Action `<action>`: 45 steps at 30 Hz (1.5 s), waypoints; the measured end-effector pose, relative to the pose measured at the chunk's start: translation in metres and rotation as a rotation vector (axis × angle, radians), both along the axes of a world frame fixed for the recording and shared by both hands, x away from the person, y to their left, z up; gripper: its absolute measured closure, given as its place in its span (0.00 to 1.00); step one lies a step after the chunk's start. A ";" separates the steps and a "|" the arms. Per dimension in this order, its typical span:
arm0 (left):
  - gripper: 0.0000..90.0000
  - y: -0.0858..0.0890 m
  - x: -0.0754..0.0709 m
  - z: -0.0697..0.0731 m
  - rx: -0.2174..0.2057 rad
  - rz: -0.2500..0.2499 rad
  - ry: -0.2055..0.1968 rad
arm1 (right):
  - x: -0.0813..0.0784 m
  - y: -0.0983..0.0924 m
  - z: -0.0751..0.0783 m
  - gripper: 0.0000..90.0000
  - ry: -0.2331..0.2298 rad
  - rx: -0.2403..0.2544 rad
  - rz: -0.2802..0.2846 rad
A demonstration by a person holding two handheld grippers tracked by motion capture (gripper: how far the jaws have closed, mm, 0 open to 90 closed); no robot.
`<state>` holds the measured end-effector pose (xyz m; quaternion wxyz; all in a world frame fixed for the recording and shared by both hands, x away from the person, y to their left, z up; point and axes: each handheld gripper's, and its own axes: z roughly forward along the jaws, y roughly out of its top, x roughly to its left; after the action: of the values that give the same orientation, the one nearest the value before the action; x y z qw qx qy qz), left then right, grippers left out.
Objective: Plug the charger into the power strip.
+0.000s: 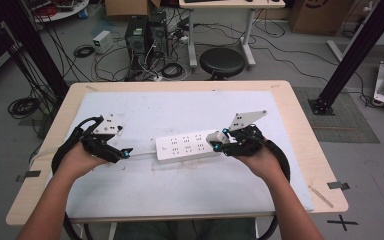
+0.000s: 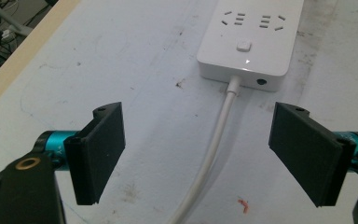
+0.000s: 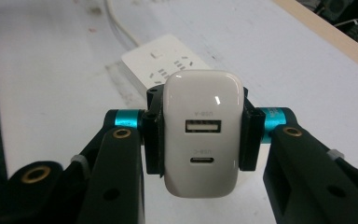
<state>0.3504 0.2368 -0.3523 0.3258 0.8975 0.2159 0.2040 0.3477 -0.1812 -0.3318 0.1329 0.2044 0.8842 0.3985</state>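
A white power strip lies across the middle of the white mat, its cord running left. My right gripper is shut on a white USB charger, held over the strip's right end; the charger's USB-A and USB-C ports face the right gripper view's camera. In that view the power strip lies behind the charger. My left gripper is open, low over the mat at the strip's left end. In the left gripper view its jaws stand wide on either side of the cord, short of the power strip.
The white mat covers most of the wooden table. Beyond the table's far edge a black stool, computer towers and loose cables sit on the floor. A black frame post stands at the right.
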 end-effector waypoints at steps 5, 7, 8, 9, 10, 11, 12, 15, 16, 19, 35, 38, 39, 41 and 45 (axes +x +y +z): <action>0.21 0.001 -0.003 -0.001 0.010 -0.003 0.006 | 0.015 0.009 0.005 0.70 0.027 -0.075 0.021; 0.21 0.001 -0.005 -0.002 0.017 -0.005 0.007 | 0.023 0.012 0.006 0.70 0.062 -0.086 0.021; 0.21 0.001 -0.005 -0.003 0.020 -0.006 0.008 | 0.026 0.013 0.006 0.70 0.067 -0.087 0.024; 0.20 0.002 -0.007 -0.003 0.019 -0.003 0.009 | 0.029 0.013 0.007 0.70 0.076 -0.092 0.031; 0.20 0.002 -0.008 -0.004 0.021 -0.001 0.009 | 0.032 0.015 0.007 0.70 0.079 -0.099 0.029; 0.20 0.002 -0.008 -0.005 0.015 0.000 0.007 | 0.036 0.016 0.007 0.70 0.083 -0.113 0.034; 0.21 0.002 -0.009 -0.006 0.011 0.002 0.009 | 0.038 0.017 0.008 0.70 0.080 -0.132 0.041; 0.21 0.003 -0.009 -0.008 0.011 0.002 0.014 | 0.046 0.021 0.010 0.70 0.077 -0.188 0.052; 0.21 0.003 -0.009 -0.008 0.010 0.004 0.014 | 0.048 0.022 0.010 0.70 0.072 -0.200 0.062; 0.21 0.004 -0.009 -0.009 0.010 0.007 0.013 | 0.055 0.027 0.011 0.70 0.072 -0.251 0.075; 0.21 0.007 -0.012 -0.013 0.005 0.008 0.016 | 0.088 0.053 0.003 0.70 0.112 -0.414 0.192; 0.20 0.008 -0.013 -0.012 0.006 0.011 0.016 | 0.096 0.061 -0.002 0.70 0.112 -0.440 0.245; 0.21 0.008 -0.013 -0.013 0.006 0.013 0.016 | 0.098 0.063 -0.004 0.70 0.101 -0.463 0.269; 0.21 0.009 -0.013 -0.013 0.002 0.018 0.017 | 0.101 0.069 -0.007 0.70 0.093 -0.491 0.314; 0.20 0.010 -0.014 -0.013 0.004 0.022 0.017 | 0.108 0.080 -0.012 0.70 0.092 -0.514 0.383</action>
<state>0.3366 0.2471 -0.3658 0.3196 0.8975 0.2283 0.2003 0.4558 -0.1015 -0.3440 0.0626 0.0117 0.9834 0.1700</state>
